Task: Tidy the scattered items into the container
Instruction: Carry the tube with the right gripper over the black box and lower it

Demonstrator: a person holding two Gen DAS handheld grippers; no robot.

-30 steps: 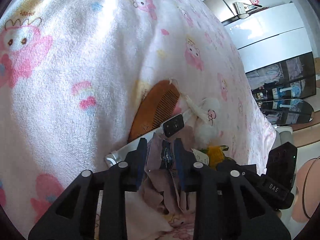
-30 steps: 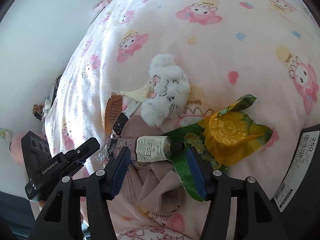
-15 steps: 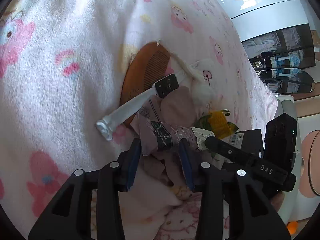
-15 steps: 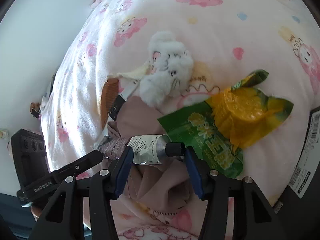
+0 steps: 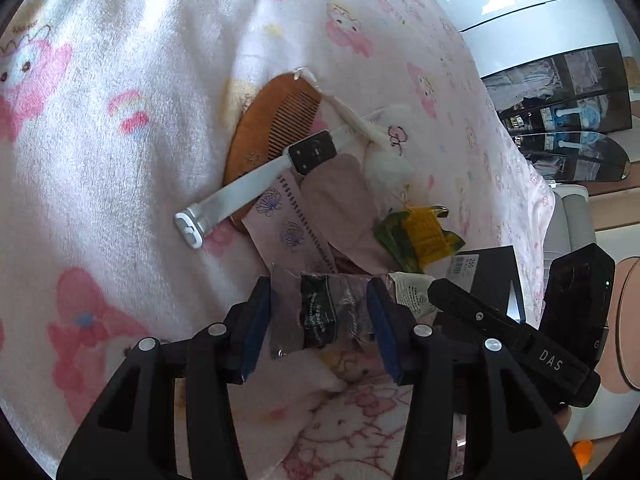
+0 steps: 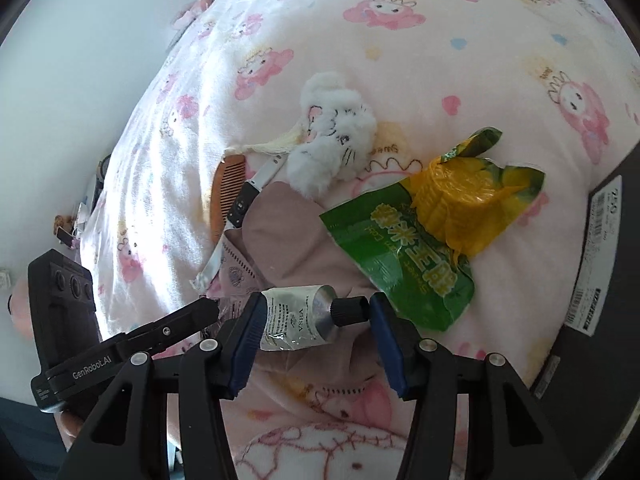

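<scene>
A hand-cream tube [image 6: 298,316] with a black cap is held lengthwise off the pink bedspread. My right gripper [image 6: 312,312] is shut on its cap end and label. My left gripper [image 5: 320,312] is shut on the tube's crimped tail [image 5: 320,308]. Under them lie a mauve cloth [image 6: 288,236], a smartwatch with a white strap [image 5: 280,164], a wooden comb [image 5: 268,128], a white plush rabbit [image 6: 336,136] and a green and yellow corn packet [image 6: 440,216]. A black box [image 6: 600,272], the container, stands at the right edge.
The pink cartoon-print blanket [image 5: 100,100] covers the whole bed. A patterned pink pouch [image 5: 284,224] lies by the watch strap. A mirror and wardrobe [image 5: 560,80] stand beyond the bed.
Both grippers have lifted the tube off the cloth and pulled back toward me. The left jaws have spread wider along the tube's tail. The items on the bed stayed put.
</scene>
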